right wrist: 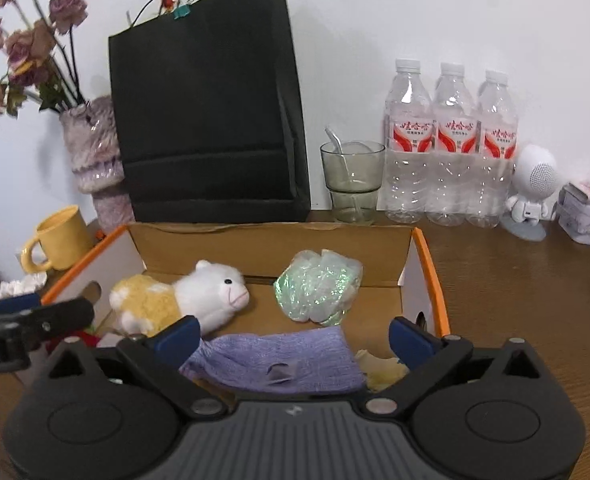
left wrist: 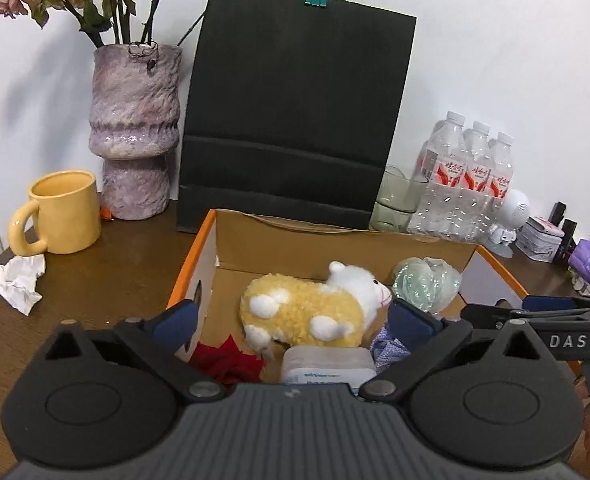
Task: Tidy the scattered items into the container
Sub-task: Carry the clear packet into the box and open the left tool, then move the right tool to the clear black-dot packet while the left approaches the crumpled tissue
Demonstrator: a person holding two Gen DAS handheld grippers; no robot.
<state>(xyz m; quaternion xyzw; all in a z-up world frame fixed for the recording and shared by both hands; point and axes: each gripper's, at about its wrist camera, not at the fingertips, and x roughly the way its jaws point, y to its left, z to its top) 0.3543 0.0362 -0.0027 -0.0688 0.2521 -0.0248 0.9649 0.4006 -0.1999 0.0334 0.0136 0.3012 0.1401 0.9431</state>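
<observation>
Both of my tongs hang above the near edge of the cardboard box [right wrist: 431,268], and both stand with their blue pads wide apart and nothing between them: the left gripper [left wrist: 291,320] sits over the plush sheep [left wrist: 307,312], the right gripper [right wrist: 295,338] over the lilac cloth [right wrist: 279,356]. The box already holds most of the load: the plush sheep lies on its side toward the left wall, the iridescent wrapped bundle [right wrist: 319,286] rests against the back right, the lilac cloth is spread along the near side, a red fabric piece [left wrist: 227,360] sits in the near left corner, and a white tissue pack [left wrist: 327,364] lies just beneath my left tool. I judge the placing step finished for these items and the task well advanced but not complete. One loose item remains outside: a crumpled white paper [left wrist: 13,280] on the brown table [left wrist: 115,264], beside the yellow mug [left wrist: 61,212] and well left of the box. The next move calls for my left tool to travel out over the box's left wall, descend with pads straddling the paper, and close gently, since the paper will compress and may slip. The mug, vase [left wrist: 133,132] and black paper bag [left wrist: 295,112] read as furnishings and should be left alone
</observation>
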